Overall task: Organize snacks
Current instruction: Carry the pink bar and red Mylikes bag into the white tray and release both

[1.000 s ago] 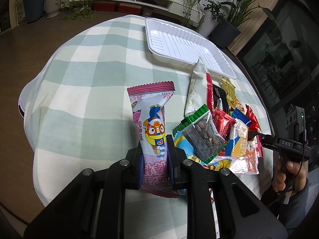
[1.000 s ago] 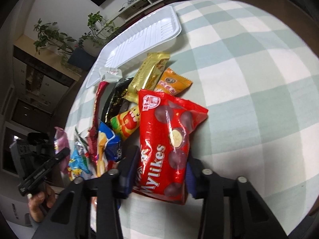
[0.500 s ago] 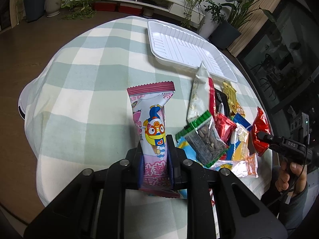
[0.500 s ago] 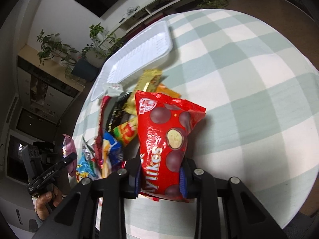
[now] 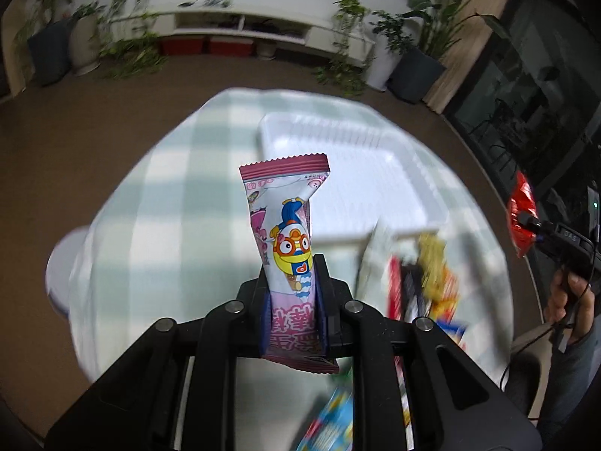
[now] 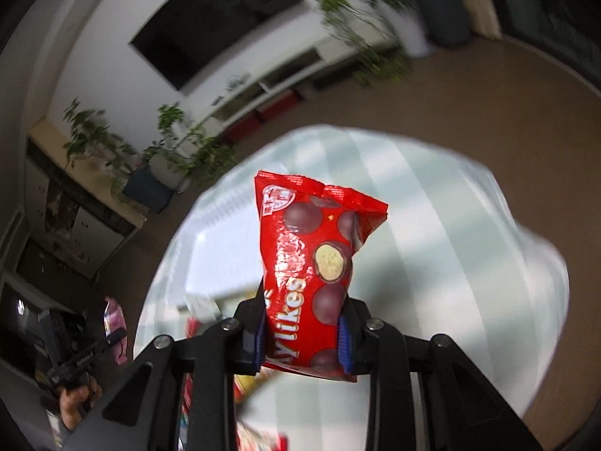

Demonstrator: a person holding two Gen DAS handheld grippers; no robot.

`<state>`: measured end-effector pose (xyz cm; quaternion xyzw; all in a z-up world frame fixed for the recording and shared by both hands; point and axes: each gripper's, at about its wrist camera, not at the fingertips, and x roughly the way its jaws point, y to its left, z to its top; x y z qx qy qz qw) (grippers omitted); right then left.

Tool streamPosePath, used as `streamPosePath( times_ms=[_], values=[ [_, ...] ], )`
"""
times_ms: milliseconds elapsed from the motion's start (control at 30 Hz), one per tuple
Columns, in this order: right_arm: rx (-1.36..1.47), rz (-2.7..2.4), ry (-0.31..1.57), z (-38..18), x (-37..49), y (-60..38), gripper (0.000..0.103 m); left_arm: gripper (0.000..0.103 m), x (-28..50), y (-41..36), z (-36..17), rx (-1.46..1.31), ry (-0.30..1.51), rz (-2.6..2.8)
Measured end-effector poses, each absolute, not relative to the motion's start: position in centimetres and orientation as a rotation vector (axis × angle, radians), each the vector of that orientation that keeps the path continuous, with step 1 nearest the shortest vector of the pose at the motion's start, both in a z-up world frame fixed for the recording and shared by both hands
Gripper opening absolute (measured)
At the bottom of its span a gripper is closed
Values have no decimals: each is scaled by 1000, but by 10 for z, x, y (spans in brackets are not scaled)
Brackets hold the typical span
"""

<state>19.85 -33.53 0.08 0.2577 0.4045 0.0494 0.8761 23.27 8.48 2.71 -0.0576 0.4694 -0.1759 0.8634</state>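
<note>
My left gripper [image 5: 293, 300] is shut on a pink cartoon snack packet [image 5: 287, 236] and holds it upright, high above the table. My right gripper [image 6: 305, 329] is shut on a red Mylikes chocolate bag [image 6: 313, 263], also lifted high. A white ribbed tray [image 5: 357, 180] lies on the far side of the checked tablecloth [image 5: 169, 195]; it also shows in the right wrist view [image 6: 221, 251]. The pile of loose snacks [image 5: 424, 285] lies below, to the right of the left gripper, blurred. The right gripper with the red bag shows in the left wrist view [image 5: 522, 221].
The round table's edge [image 5: 75, 263] drops to brown floor all round. Potted plants [image 5: 398, 56] and a low white shelf [image 5: 263, 30] stand at the far wall. The left gripper and pink packet show in the right wrist view [image 6: 112, 323].
Both grippers have risen well above the table with their packets, and the views have tilted up towards the room. The red bag has left the pile.
</note>
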Motion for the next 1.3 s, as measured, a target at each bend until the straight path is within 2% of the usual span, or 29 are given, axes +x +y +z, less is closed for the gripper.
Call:
streamPosePath(
  times_ms=[167, 333, 567, 833, 867, 933, 1100, 1233, 1300],
  values=[
    [400, 203, 913, -8, 273, -290, 31, 17, 308, 39, 36, -54, 977, -376],
    [303, 191, 1014, -40, 318, -263, 31, 17, 358, 14, 5, -19, 1039, -354],
    [251, 174, 1084, -77, 342, -254, 31, 17, 381, 3, -48, -2, 1109, -349],
    [154, 144, 1120, -92, 351, -236, 33, 19, 388, -10, -76, 58, 1132, -334],
    [151, 144, 1118, -94, 351, -236, 34, 20, 385, -12, -77, 68, 1134, -335],
    [156, 131, 1125, -96, 352, -238, 46, 20, 383, -17, -78, 92, 1129, -328],
    [159, 129, 1117, -97, 351, -240, 54, 21, 379, -25, -78, 126, 1117, -315],
    [162, 133, 1082, -85, 346, -240, 69, 33, 378, -22, -74, 55, 1134, -361],
    [163, 125, 1060, -77, 343, -242, 72, 43, 373, -19, -63, 47, 1103, -358]
  ],
)
